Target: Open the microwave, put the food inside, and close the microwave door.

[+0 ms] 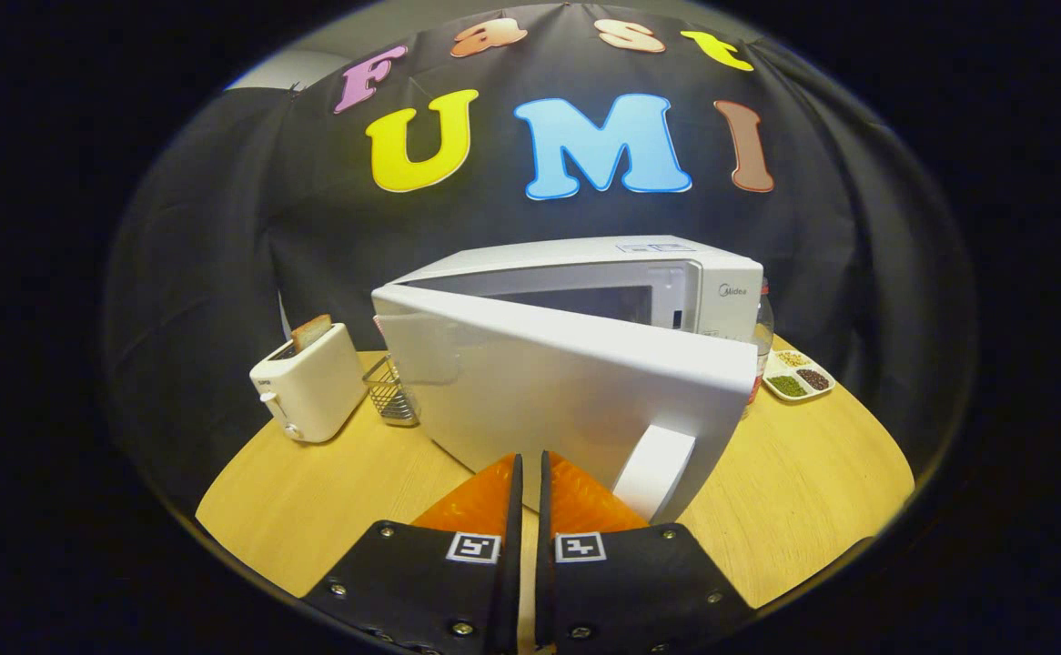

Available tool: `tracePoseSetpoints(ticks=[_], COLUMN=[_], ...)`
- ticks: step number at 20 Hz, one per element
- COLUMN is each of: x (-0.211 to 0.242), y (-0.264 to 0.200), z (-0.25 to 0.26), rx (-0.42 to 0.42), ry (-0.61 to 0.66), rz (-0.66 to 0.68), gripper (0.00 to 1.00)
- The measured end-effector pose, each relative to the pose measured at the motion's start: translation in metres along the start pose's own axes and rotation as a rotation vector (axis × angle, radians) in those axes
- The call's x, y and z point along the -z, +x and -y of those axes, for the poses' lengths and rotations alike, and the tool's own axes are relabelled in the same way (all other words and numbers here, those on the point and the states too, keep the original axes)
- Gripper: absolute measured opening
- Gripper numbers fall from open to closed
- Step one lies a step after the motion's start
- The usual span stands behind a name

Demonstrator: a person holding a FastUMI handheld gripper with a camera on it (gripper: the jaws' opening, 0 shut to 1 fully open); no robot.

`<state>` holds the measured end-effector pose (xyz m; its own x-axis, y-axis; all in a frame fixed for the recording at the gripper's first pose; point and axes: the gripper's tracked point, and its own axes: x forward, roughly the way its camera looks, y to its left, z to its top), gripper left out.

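Note:
A white microwave [722, 273] stands on the round wooden table [803, 491]. Its door [549, 391] is swung partly open toward me, hinged at the left, with the dark cavity [585, 300] visible behind it. The door's white handle [653, 471] hangs at its near right edge. My gripper [530, 466] is shut with nothing between its fingers, its tips right at the door's outer face, just left of the handle. Whether the tips touch the door I cannot tell.
A white toaster [309, 384] with a bread slice in it stands left of the microwave. A small wire basket [392, 393] sits between them. A divided white tray [799, 374] of grains and a bottle [761, 338] stand to the microwave's right.

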<state>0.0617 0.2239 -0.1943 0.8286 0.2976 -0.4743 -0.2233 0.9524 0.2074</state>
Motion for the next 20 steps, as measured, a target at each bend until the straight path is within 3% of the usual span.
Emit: tracePoseSetpoints(ticks=[9,20], x=[-0.025,-0.044], y=[0.042,0.094], z=[0.047,0.079], rx=[0.123,0.183], ry=[0.050,0.072], rz=[0.016,0.016], gripper=[0.08,0.08])
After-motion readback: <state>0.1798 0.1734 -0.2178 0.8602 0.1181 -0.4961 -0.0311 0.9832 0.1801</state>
